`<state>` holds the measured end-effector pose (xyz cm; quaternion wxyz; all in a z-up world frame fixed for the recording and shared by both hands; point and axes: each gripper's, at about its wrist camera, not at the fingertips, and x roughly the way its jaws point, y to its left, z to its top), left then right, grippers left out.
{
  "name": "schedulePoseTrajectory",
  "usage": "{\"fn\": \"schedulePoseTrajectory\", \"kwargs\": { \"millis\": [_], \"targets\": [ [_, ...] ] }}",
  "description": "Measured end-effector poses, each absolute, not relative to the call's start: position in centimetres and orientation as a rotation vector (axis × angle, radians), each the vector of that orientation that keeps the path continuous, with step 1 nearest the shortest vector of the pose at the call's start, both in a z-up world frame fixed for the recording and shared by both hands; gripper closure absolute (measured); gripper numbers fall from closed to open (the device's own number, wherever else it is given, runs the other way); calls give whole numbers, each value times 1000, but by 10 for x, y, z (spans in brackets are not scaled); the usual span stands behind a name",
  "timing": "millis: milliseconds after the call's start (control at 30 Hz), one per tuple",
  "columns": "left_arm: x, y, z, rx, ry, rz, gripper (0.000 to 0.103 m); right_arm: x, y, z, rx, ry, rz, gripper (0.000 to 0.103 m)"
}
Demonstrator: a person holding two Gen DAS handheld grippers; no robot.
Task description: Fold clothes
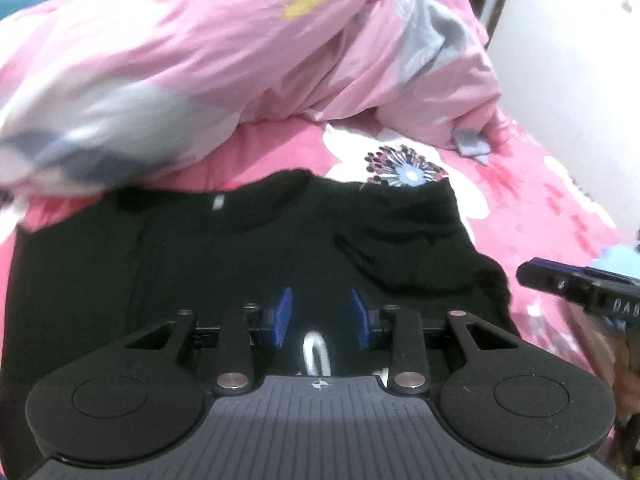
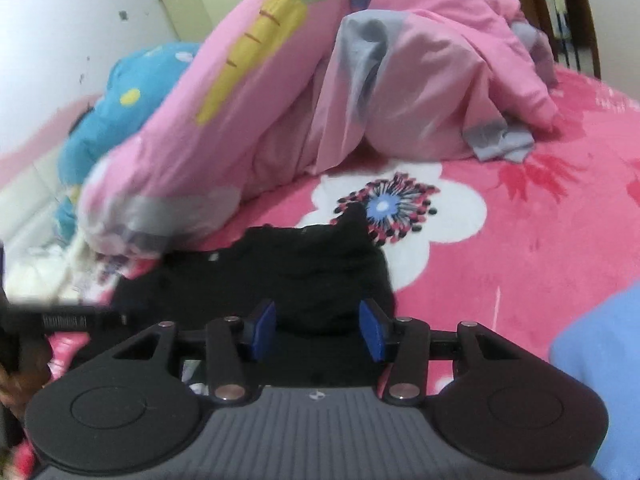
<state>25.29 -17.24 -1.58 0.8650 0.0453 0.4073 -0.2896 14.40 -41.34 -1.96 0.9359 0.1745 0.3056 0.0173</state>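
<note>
A black shirt lies spread on the pink flowered bed sheet, collar toward the far side. My left gripper is open above the shirt's near part, blue pads apart, nothing between them. In the right wrist view the same black shirt lies ahead, its right side bunched. My right gripper is open over the shirt's near right edge, empty. The right gripper also shows at the right edge of the left wrist view, beside the shirt.
A heaped pink quilt with a carrot print lies just beyond the shirt and overhangs its far left corner. A blue pillow sits at far left. A light blue cloth lies at near right. A white wall borders the bed.
</note>
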Motion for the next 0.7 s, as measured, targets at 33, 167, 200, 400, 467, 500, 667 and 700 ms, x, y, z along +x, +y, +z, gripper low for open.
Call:
{"fn": "schedulePoseTrajectory", "kwargs": {
  "millis": [33,167,200,400,467,500,667,700],
  "targets": [
    [259,-184,-17,123,850,-612,70,149,-413,-23,348,622,31,54],
    [275,-228,-30,244,813,-624,70,168,-413,-34,314,612,13,59],
    [280,-236,-35,268,810,-619,70,173,-413,-37,305,610,8,60],
    [304,-256,-63,280,849,-607,71,175,-398,-55,222,673,79,84],
    [307,-256,-68,271,851,-609,71,166,-392,-54,199,679,124,88],
    [308,-254,-69,262,850,-614,71,160,-388,-52,178,678,151,88],
    [314,-246,-70,208,862,-636,70,134,-369,-40,81,671,295,88],
    [315,-245,-71,204,863,-640,70,132,-366,-37,66,667,309,87]
  ]
}}
